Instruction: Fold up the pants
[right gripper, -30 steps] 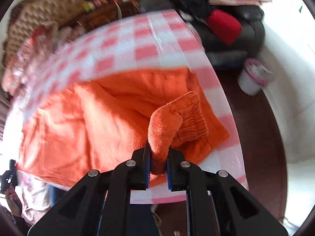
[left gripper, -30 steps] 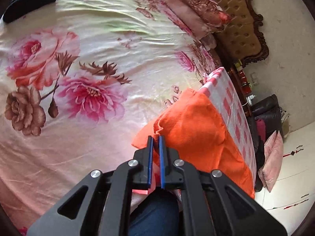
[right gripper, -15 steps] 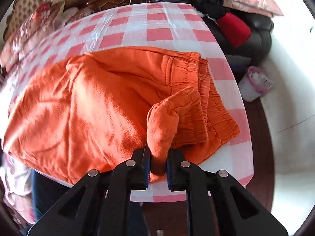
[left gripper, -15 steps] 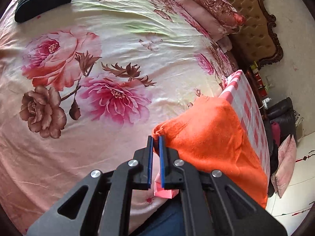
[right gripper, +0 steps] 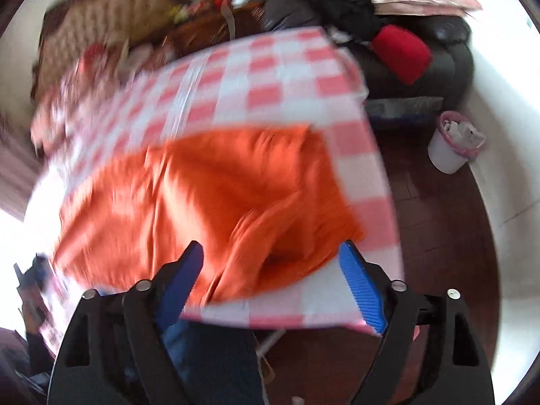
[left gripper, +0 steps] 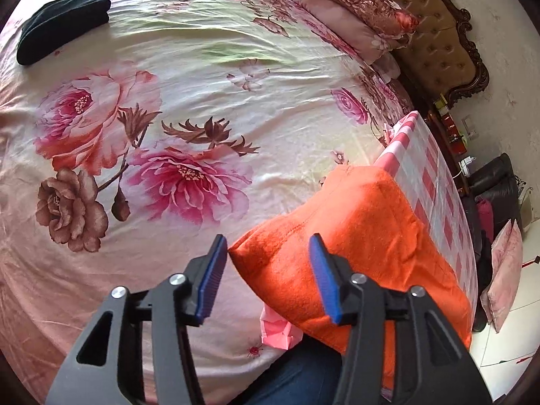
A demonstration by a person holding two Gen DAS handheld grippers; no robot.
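Pants [right gripper: 209, 195] are lying folded on the checkered tabletop [right gripper: 280, 84] beside the bed [left gripper: 189, 108]. Left gripper [left gripper: 268, 276] and right gripper [right gripper: 270, 283] are hovering, jaws spread, gripping nothing.

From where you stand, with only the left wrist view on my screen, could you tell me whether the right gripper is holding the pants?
Observer: No. The right gripper is open, its jaws spread wide above the orange pants.
Operator: Thank you. Where do the pants lie on that side?
Observer: On the checked tablecloth, with the bunched waistband nearest the gripper. The frame is blurred, so the folds are hard to read.
Operator: Is anything on the floor past the table?
Observer: A white bin with a pink liner stands on the dark floor to the right.
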